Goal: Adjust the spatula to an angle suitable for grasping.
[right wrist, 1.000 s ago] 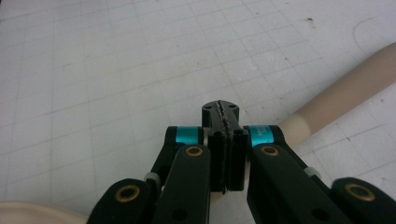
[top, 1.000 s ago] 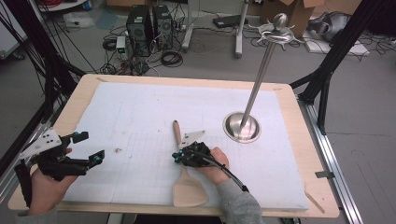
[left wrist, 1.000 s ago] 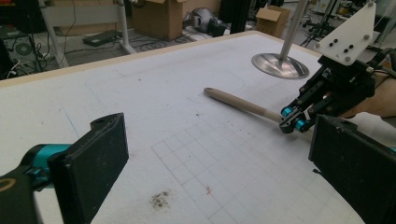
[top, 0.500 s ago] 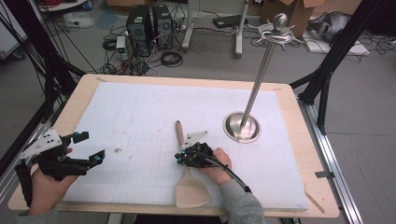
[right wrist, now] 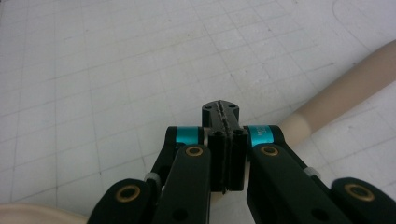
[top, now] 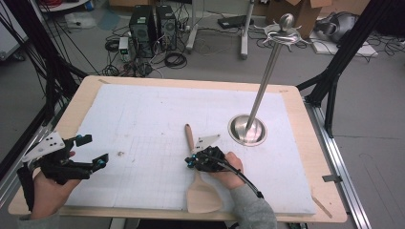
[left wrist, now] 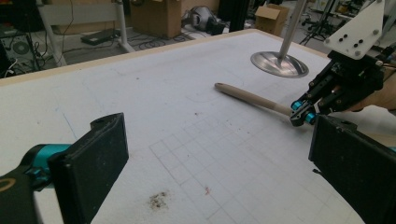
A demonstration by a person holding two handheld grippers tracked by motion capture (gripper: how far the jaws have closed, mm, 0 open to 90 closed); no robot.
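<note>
Two black hand-held grippers work over a white gridded foam mat (top: 157, 119) that covers a pale wooden table (top: 315, 143). In the high view the right gripper (top: 190, 162) sits near the mat's front edge, directly over the handle of a light wooden spatula (top: 200, 193), whose broad blade lies at the front of the mat and whose rounded handle end points away from the person. The right gripper view shows its jaws pressed together, pad against pad, with nothing between them; the spatula's handle (right wrist: 345, 88) passes under and just beside the tips, and whether they touch it cannot be told. The left gripper view shows the same arrangement from the side, with the closed right gripper (left wrist: 302, 112) at the handle (left wrist: 247, 96). The left gripper (top: 95, 150), held at the mat's left edge well apart from the spatula, has its jaws spread wide and holds nothing. A polished metal stand (top: 258, 90), with a round dish-shaped base and a tall slim pole, stands on the mat beyond the right hand (top: 231, 167).
</note>
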